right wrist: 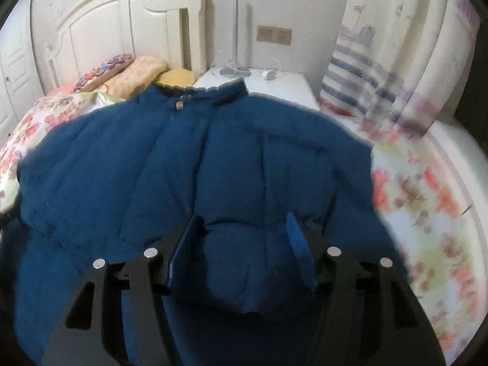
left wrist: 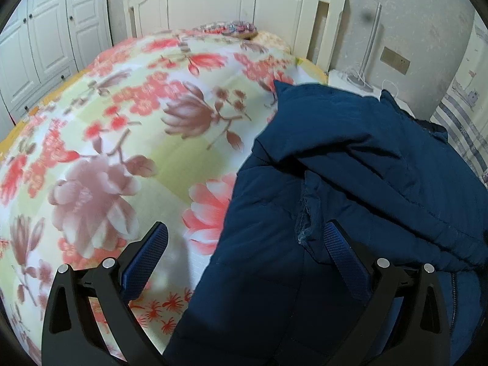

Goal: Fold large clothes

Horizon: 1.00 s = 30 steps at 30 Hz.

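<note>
A dark blue padded jacket lies spread on the floral bedspread, its collar toward the headboard. In the right wrist view my right gripper hovers low over the near part of the jacket. Its jaws stand apart, with a puffy fold of blue fabric bulging between the pads and no clear pinch on it. In the left wrist view the jacket fills the right side, one part folded over itself. My left gripper is open astride the jacket's left edge, one finger over the bedspread, the other over blue fabric.
A white headboard stands at the bed's far end, with pillows below it. A white nightstand carries a lamp base and cables beside the bed. A striped curtain hangs to the right and white wardrobe doors stand at the left.
</note>
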Available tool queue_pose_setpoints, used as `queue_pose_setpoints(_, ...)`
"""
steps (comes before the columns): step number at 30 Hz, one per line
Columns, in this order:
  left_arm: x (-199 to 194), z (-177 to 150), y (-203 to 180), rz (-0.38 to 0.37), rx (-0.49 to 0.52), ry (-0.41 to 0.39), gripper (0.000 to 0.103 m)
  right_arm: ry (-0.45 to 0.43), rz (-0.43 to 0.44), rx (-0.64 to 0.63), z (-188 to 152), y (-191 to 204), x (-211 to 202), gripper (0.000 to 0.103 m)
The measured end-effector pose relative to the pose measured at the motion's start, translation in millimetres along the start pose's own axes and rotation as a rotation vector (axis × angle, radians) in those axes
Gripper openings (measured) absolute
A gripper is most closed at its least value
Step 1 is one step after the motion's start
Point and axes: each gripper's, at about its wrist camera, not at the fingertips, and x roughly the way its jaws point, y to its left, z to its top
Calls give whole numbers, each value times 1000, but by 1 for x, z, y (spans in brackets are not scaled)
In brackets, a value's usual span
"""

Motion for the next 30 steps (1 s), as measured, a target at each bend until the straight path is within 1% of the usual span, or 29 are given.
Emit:
queue_pose_setpoints(1, -10, 2, 0, 25, -15, -25, 97, -5, 19, 11, -5, -2, 0, 60)
queue_pose_setpoints(2, -23, 5, 1, 12, -47, -64, 96, -6, 33, 30, -5, -6, -2, 61)
queue_pose_setpoints(3, -43, 12, 1, -53, -94, -141, 96, -4, 39, 35, -7, -7, -1, 61)
queue_pose_setpoints(4, -59, 21, -4, -92, -103, -199, 97, 0, 36, 31, -7, -6, 0, 61)
queue_pose_setpoints(5, -70, 30, -13, -105, -80, -234, 98, 1, 30, 27, -9, -5, 1, 62)
queue_pose_setpoints(6, -77, 40, -26, -118, -33, -248, 98, 0, 17, 17, -9, -2, 1, 62)
queue_pose_setpoints(7, -78, 55, -47, -133, 50, -247, 98, 0, 10, 11, -9, -1, 1, 62)
queue_pose_setpoints(8, -74, 63, -60, -139, 94, -237, 98, 0, 7, 7, -9, 0, 1, 62)
queue_pose_setpoints(9, -62, 73, -76, -149, 142, -206, 98, -1, 13, 12, -10, -2, 1, 62)
queue_pose_setpoints(11, -32, 84, -97, -127, 184, -145, 98, 0, 33, 30, -8, -6, 1, 62)
queue_pose_setpoints(13, 7, 85, -108, -109, 216, -32, 98, -1, 50, 45, -7, -9, 1, 63)
queue_pose_setpoints(14, 40, 81, -111, -55, 230, 78, 99, -2, 54, 50, -6, -9, 1, 63)
queue_pose_setpoints(15, 60, 75, -109, -45, 223, 138, 99, -3, 58, 52, -7, -9, 0, 63)
queue_pose_setpoints(16, 62, 71, -105, -61, 206, 117, 99, -3, 62, 51, -7, -9, 1, 64)
queue_pose_setpoints(17, 60, 70, -104, -58, 204, 102, 99, -2, 63, 52, -7, -9, 1, 64)
queue_pose_setpoints(18, 57, 72, -106, -44, 215, 108, 99, 0, 65, 55, -7, -10, 2, 64)
queue_pose_setpoints(20, 47, 82, -110, -72, 223, 79, 98, 0, 74, 63, -6, -13, 2, 65)
queue_pose_setpoints(21, 42, 91, -112, -74, 225, 39, 98, 1, 80, 67, -7, -13, 3, 65)
queue_pose_setpoints(22, 43, 102, -114, -42, 226, 19, 98, 0, 82, 70, -7, -14, 3, 65)
queue_pose_setpoints(23, 49, 109, -115, -29, 222, 24, 98, -1, 84, 71, -7, -14, 2, 65)
queue_pose_setpoints(24, 63, 119, -115, -23, 215, 46, 98, -2, 87, 72, -7, -14, 2, 65)
queue_pose_setpoints(25, 82, 125, -114, 1, 206, 94, 98, -2, 88, 74, -7, -14, 2, 65)
queue_pose_setpoints(26, 99, 127, -112, 3, 191, 147, 99, -3, 91, 75, -7, -15, 2, 65)
queue_pose_setpoints(27, 113, 126, -110, -20, 167, 190, 99, -4, 96, 76, -7, -15, 2, 66)
queue_pose_setpoints(28, 115, 126, -112, -17, 163, 180, 99, -5, 99, 76, -7, -14, 2, 66)
queue_pose_setpoints(30, 107, 125, -116, 8, 190, 162, 98, -3, 109, 74, -7, -14, 2, 70)
